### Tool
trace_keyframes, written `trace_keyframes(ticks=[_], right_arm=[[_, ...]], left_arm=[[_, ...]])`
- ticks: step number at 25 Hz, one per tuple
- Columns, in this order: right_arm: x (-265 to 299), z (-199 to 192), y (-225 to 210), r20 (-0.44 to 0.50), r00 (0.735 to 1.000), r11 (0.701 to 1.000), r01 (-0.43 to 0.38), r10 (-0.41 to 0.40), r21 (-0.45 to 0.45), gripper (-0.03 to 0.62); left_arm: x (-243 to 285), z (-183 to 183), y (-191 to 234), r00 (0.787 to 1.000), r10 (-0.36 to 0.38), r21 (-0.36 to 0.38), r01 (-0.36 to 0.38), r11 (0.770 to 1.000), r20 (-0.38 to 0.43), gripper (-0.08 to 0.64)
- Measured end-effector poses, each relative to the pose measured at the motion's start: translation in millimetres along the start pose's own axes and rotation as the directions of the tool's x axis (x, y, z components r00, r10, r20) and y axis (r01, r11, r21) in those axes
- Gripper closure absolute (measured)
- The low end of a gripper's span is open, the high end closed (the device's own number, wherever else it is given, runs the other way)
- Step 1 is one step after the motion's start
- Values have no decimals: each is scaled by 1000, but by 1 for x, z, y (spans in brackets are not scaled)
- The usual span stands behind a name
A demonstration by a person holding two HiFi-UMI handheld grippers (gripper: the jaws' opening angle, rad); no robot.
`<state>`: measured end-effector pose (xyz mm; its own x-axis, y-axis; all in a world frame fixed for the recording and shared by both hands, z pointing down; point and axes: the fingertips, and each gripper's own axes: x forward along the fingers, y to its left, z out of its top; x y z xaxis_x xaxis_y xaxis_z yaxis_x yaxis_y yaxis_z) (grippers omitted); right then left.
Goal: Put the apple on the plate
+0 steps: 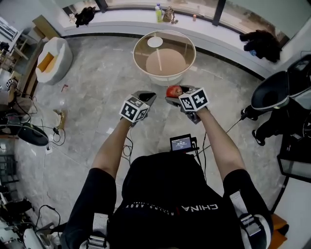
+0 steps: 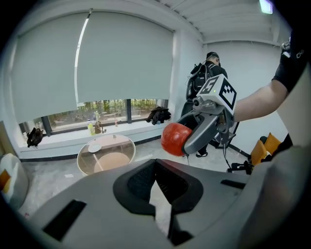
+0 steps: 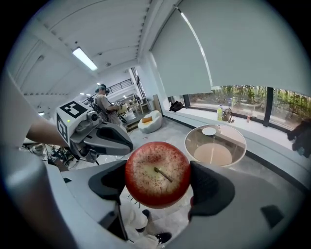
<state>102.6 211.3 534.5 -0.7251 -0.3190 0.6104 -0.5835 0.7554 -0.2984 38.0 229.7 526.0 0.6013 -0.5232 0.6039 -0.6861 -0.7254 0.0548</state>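
A red apple point(image 1: 174, 90) sits gripped between the jaws of my right gripper point(image 1: 173, 97), held in the air short of the round glass table point(image 1: 187, 43). A small white plate point(image 1: 155, 42) lies on the far side of that table top. In the right gripper view the apple point(image 3: 157, 174) fills the gap between both pads, stem towards the camera, with the plate point(image 3: 209, 131) beyond. My left gripper point(image 1: 148, 96) hangs just left of the apple, shut and empty. From the left gripper view its jaws point(image 2: 156, 168) meet with nothing between them, and the apple point(image 2: 176, 139) shows above right.
A white armchair point(image 1: 52, 58) stands at the far left. Bottles point(image 1: 159, 13) and dark bags line the window ledge behind the table. Cables trail over the floor at left. A black chair point(image 1: 272, 90) and gear crowd the right. Another person point(image 2: 209, 73) stands in the background.
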Motion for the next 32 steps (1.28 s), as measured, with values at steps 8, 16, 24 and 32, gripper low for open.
trace_keyframes(ticks=[8, 16, 24, 32], right_arm=[[38, 4, -31, -17, 1000, 998, 10, -9, 57, 206], [120, 83, -78, -46, 996, 994, 76, -73, 78, 206], [187, 144, -95, -53, 992, 985, 117, -111, 131, 206], [231, 174, -135, -123, 989, 992, 94, -84, 83, 206]], left_arm=[[31, -14, 59, 1000, -10, -23, 9, 1000, -27, 543], [56, -11, 178, 995, -87, -6, 87, 996, -40, 543], [57, -5, 278, 989, -144, -4, 144, 990, -32, 542], [88, 2, 326, 986, -164, -54, 162, 985, -22, 541]])
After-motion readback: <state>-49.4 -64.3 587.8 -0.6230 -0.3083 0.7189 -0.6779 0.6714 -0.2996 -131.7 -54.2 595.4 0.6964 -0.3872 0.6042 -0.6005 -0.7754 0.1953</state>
